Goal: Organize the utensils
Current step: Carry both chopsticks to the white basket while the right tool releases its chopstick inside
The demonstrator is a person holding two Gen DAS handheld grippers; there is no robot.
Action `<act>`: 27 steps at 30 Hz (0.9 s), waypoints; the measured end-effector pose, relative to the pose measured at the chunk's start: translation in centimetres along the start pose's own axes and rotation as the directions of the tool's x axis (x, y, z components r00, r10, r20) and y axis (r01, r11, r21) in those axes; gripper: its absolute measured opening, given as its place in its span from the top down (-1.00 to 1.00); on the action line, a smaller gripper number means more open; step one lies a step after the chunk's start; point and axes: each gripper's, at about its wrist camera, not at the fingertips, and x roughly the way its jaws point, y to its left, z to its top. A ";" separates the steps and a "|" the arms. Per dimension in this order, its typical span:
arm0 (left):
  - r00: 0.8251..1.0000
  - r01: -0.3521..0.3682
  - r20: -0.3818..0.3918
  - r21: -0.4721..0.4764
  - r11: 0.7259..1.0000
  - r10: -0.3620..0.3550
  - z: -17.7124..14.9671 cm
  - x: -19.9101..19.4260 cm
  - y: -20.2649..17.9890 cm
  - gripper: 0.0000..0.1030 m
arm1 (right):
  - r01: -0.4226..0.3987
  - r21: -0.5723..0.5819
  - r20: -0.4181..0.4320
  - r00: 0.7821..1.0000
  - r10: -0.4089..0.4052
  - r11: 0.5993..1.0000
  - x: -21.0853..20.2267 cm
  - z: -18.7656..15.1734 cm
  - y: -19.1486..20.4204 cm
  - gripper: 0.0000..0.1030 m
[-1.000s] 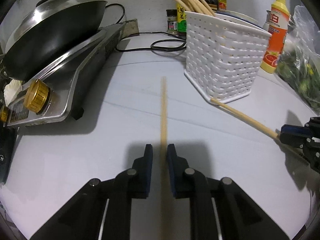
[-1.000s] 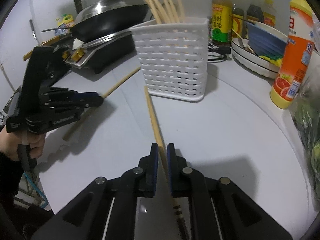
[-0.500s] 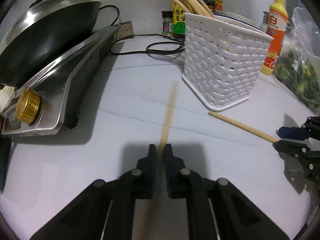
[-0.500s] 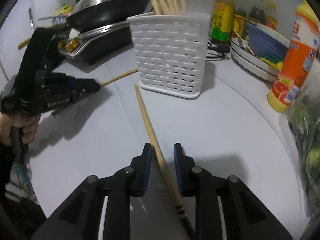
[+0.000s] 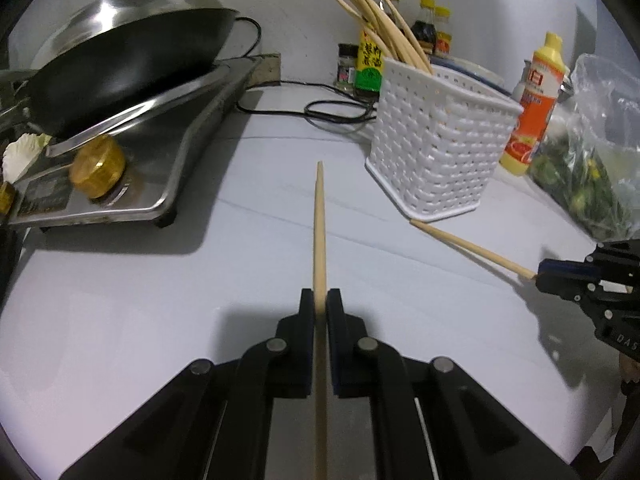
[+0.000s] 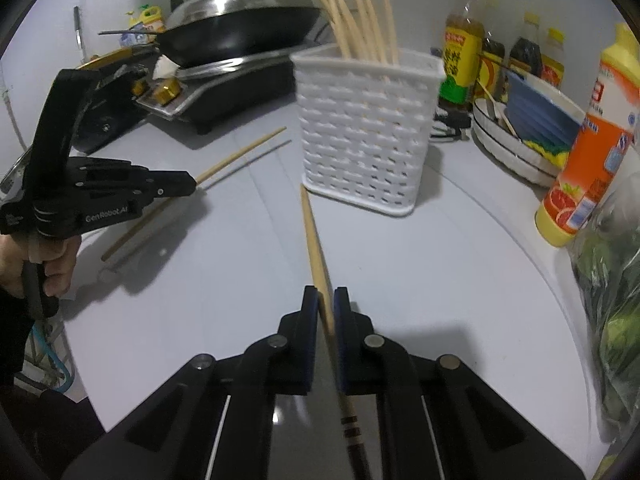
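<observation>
My left gripper (image 5: 320, 300) is shut on a wooden chopstick (image 5: 319, 224) and holds it above the white counter, tip pointing away. My right gripper (image 6: 326, 300) is shut on a second chopstick (image 6: 314, 240), lifted, its tip near the base of the white woven utensil basket (image 6: 366, 128). The basket (image 5: 436, 140) holds several upright chopsticks (image 5: 380, 28). In the right wrist view the left gripper (image 6: 192, 186) shows at the left with its chopstick (image 6: 244, 154) sticking out. In the left wrist view the right gripper (image 5: 540, 276) shows at the right edge with its chopstick (image 5: 468, 246).
A gas stove (image 5: 132, 168) with a lidded wok (image 5: 120, 48) stands at the left. Sauce bottles (image 5: 370, 60), a black cable (image 5: 320, 108), an orange bottle (image 5: 532, 108), a stack of bowls (image 6: 528, 128) and a bag of greens (image 5: 592, 168) line the back and right.
Both grippers have lifted their chopsticks off the counter. The right gripper, briefly looser around its chopstick, has closed on it again. The left chopstick points straight ahead again.
</observation>
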 end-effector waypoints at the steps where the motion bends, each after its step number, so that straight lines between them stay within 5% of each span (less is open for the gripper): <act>1: 1.000 0.000 0.007 -0.009 1.000 0.000 -0.1 -0.4 0.1 0.89 | -0.003 -0.003 0.004 1.000 0.003 1.000 -0.2 0.1 0.2 0.87; 27: 0.985 0.007 0.174 -0.044 0.999 0.001 1.0 -8.7 1.4 0.89 | -0.066 -0.094 0.189 0.978 0.083 0.993 -7.6 5.8 2.4 0.88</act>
